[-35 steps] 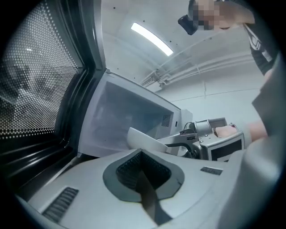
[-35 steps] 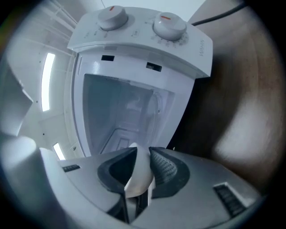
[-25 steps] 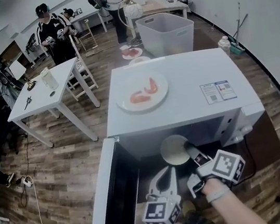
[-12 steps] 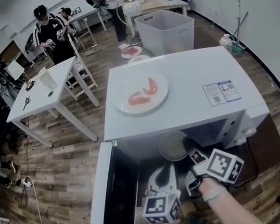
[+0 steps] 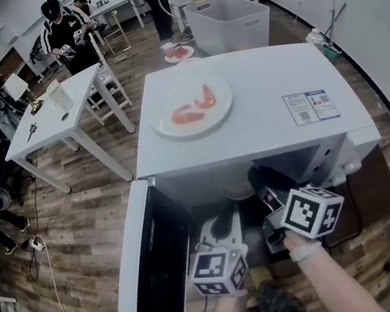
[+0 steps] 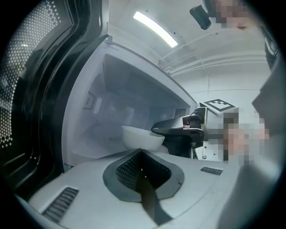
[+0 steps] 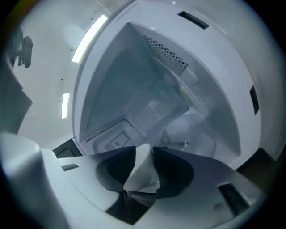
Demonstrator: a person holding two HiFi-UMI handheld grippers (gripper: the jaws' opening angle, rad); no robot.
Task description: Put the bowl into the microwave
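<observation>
The white bowl is inside the white microwave, just past the cavity mouth. From the head view it is almost wholly hidden under the microwave's top. My right gripper reaches into the cavity with the bowl's rim between its pads. Its jaws are opening, though the rim still fills the gap and touches both pads. In the left gripper view the right gripper straddles the bowl's right edge. My left gripper waits shut and empty just outside the opening, pointing at the bowl.
The microwave door hangs open at the left of my grippers. A plate with red food rests on the microwave's top. A white table, a grey bin and several people stand farther back.
The bowl and my right gripper have moved forward from the opening into the cavity, out of the head view's sight. The left gripper has barely shifted.
</observation>
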